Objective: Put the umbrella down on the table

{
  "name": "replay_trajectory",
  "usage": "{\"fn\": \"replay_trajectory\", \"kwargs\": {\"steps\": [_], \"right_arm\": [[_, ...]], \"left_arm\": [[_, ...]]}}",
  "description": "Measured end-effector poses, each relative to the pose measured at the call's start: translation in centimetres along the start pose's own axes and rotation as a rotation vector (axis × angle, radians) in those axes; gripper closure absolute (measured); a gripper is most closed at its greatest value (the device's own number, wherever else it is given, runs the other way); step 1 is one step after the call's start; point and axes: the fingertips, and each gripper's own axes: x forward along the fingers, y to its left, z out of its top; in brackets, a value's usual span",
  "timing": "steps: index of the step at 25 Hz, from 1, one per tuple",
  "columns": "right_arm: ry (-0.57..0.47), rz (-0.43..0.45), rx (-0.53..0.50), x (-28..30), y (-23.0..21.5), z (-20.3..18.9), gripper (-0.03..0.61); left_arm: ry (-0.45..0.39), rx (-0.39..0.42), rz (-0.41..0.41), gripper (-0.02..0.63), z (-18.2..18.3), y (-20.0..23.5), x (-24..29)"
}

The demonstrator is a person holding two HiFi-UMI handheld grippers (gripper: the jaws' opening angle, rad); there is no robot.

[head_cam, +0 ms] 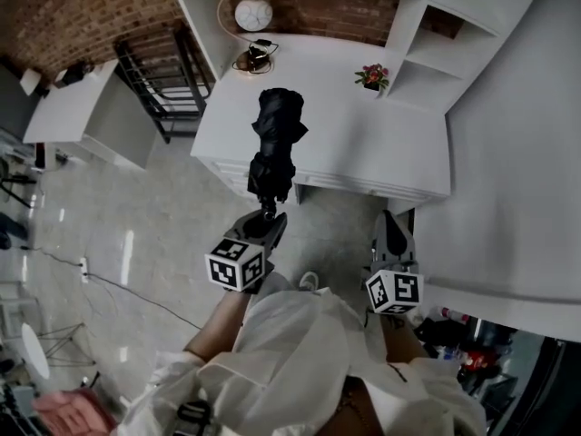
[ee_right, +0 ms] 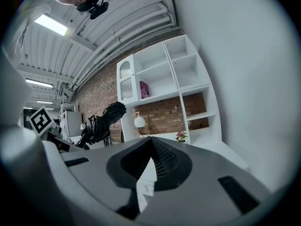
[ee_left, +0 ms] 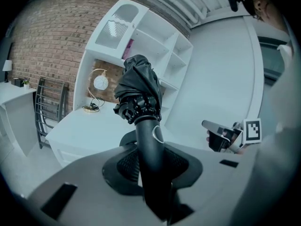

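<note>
The left gripper (head_cam: 269, 216) was clamped on the handle of the folded black umbrella (head_cam: 275, 143). The umbrella rose from the jaws and leaned toward the far side, in the air over the near edge of the white table (head_cam: 363, 148). It looked light, with a stiff, smooth handle that might slip and a soft, loosely bunched canopy, so the handle seemed the sound place to hold. The left forearm reached forward. To the right, the right gripper (head_cam: 392, 234) pointed the same way, its jaws drawn together on nothing.
</note>
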Motion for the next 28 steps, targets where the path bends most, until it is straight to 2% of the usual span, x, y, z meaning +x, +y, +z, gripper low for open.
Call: {"fn": "replay_trajectory", "kwargs": {"steps": [12, 17, 28], "right_arm": [[-0.006, 0.011, -0.010, 2.1, 0.0, -0.2, 0.561], [0.003, 0.000, -0.022, 8.3, -2.0, 1.0, 0.561], [0.020, -0.020, -0.030, 20.3, -2.6, 2.0, 0.561]], "left_arm": [[0.004, -0.009, 0.010, 0.500, 0.4, 1.8, 1.6], [0.010, -0.018, -0.009, 0.500, 4.1, 4.7, 7.2], [0.073, -0.022, -0.062, 0.499, 9.4, 11.6, 16.1]]}}
